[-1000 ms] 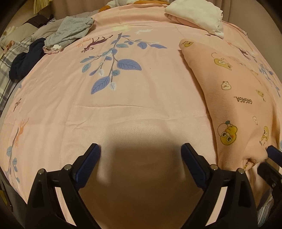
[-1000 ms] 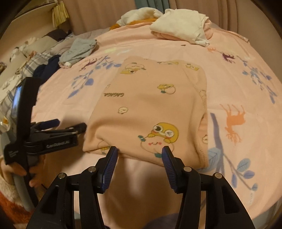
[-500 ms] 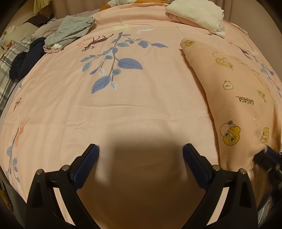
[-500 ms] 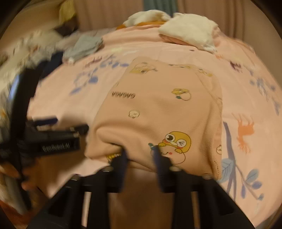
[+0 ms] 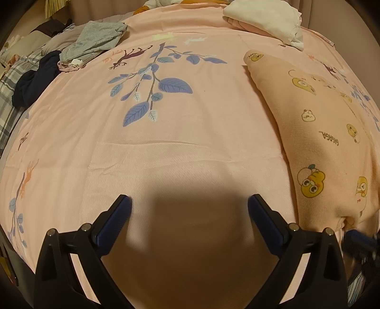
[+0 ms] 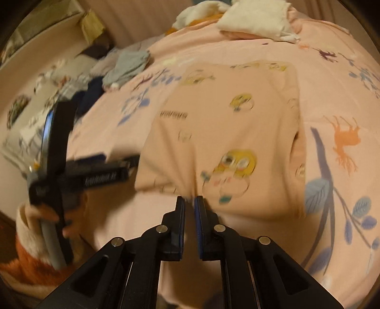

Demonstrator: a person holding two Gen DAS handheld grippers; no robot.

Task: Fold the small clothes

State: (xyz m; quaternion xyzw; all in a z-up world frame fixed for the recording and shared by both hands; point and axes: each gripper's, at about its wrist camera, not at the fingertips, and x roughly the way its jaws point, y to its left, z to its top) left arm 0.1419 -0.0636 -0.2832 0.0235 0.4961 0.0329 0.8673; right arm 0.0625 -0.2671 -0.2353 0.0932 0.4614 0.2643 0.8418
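Note:
A small peach garment (image 6: 228, 133) printed with yellow cartoon chicks lies folded flat on the pink bedspread (image 6: 332, 78). My right gripper (image 6: 189, 199) is closing on the garment's near edge, and the cloth puckers between its blue pads. In the left wrist view the same garment (image 5: 315, 133) lies along the right side. My left gripper (image 5: 188, 204) hovers wide open over bare bedspread (image 5: 166, 142), with nothing between its fingers. The left gripper (image 6: 128, 166) also shows in the right wrist view, held by a hand left of the garment.
A stack of white and pink folded clothes (image 5: 263, 19) sits at the far end of the bed. Grey, navy and plaid clothes (image 5: 90, 45) are heaped at the far left. A fuzzy orange and cream sleeve (image 6: 26, 240) is at the lower left.
My right gripper closed from half open onto the garment's near edge, and the edge bunched up. The left gripper stayed in place and open.

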